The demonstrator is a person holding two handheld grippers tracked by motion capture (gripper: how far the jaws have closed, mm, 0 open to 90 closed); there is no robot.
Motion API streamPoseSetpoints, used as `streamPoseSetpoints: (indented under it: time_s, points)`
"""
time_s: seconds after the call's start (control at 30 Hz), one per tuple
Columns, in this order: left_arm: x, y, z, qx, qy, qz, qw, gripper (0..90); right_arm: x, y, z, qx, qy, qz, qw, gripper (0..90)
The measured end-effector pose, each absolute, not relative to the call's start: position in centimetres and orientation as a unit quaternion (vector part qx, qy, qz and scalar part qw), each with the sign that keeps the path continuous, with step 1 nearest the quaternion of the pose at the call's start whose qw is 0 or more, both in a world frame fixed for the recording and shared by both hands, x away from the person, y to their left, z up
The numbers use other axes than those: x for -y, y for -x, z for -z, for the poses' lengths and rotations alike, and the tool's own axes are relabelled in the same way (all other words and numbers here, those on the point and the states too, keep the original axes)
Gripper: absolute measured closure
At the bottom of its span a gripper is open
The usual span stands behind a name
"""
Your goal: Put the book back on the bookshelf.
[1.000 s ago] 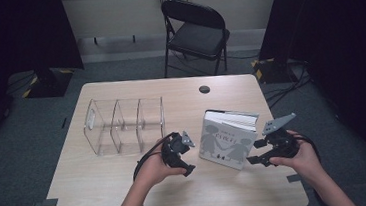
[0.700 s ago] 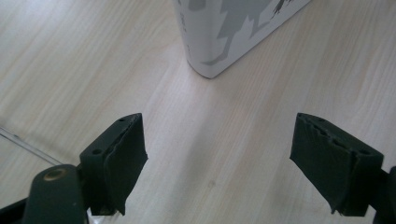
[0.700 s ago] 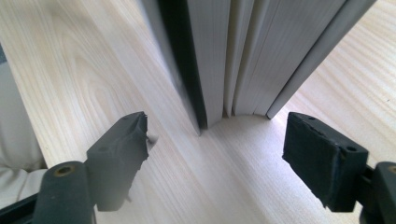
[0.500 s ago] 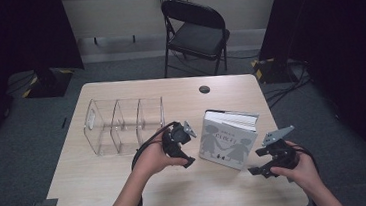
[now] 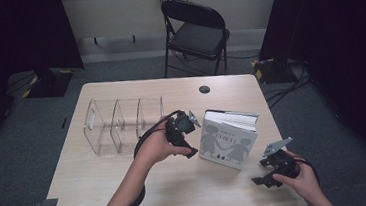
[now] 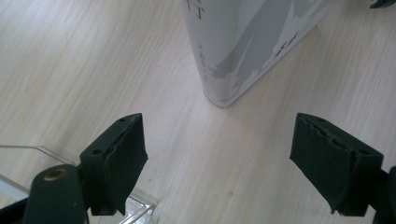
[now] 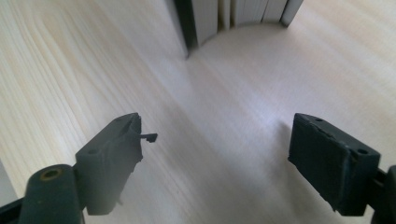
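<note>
Pale wood made up the table (image 5: 103,190), seen from the high view with a grey-and-white book (image 5: 227,140) lying flat toward its right half, two dark figures on its cover. Left of the book stood a clear acrylic organiser (image 5: 123,126) with several compartments. The left gripper (image 5: 186,133) hung above the table between the organiser and the book, close to the book's left edge, held in the person's left hand (image 5: 157,146). The right gripper (image 5: 267,176) sat near the table's front right corner, just off the book's near right corner, in the right hand (image 5: 300,180). A black folding chair (image 5: 196,31) stood beyond the table, and a small dark round cap (image 5: 204,89) lay near the far edge.

From the left gripper view, the jaws stood spread with nothing between them; the book (image 6: 247,46) showed its corner and spine ahead, apart from the pads (image 6: 122,161), and a clear corner of the organiser (image 6: 28,154) lay at the lower left.

From the right gripper view, the jaws stood wide, having just been opening, with bare table (image 7: 210,140) between them. The book's page edges (image 7: 233,14) showed at the top, well clear of the pads (image 7: 327,158).
</note>
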State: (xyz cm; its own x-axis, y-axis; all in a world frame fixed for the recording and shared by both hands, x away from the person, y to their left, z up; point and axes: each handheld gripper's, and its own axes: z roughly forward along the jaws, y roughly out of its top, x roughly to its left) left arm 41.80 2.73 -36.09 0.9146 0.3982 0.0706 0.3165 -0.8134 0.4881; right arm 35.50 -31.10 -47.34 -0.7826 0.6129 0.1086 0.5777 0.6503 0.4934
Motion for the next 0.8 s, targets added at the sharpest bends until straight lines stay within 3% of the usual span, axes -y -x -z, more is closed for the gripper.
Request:
streamPoseSetpoints:
  time_s: [0.5, 0.8]
  points:
    - [-1.7, -42.8, 34.2, -0.178, -0.954, -0.082, 0.225, 17.8, 31.2, -33.9, 48.7, -0.901, -0.294, -0.301, 0.104, 9.3]
    - [-0.8, -43.4, 33.1, -0.170, -0.957, -0.082, 0.221, 17.8, 31.6, -33.5, 49.1, -0.891, -0.295, -0.326, 0.112, 9.3]
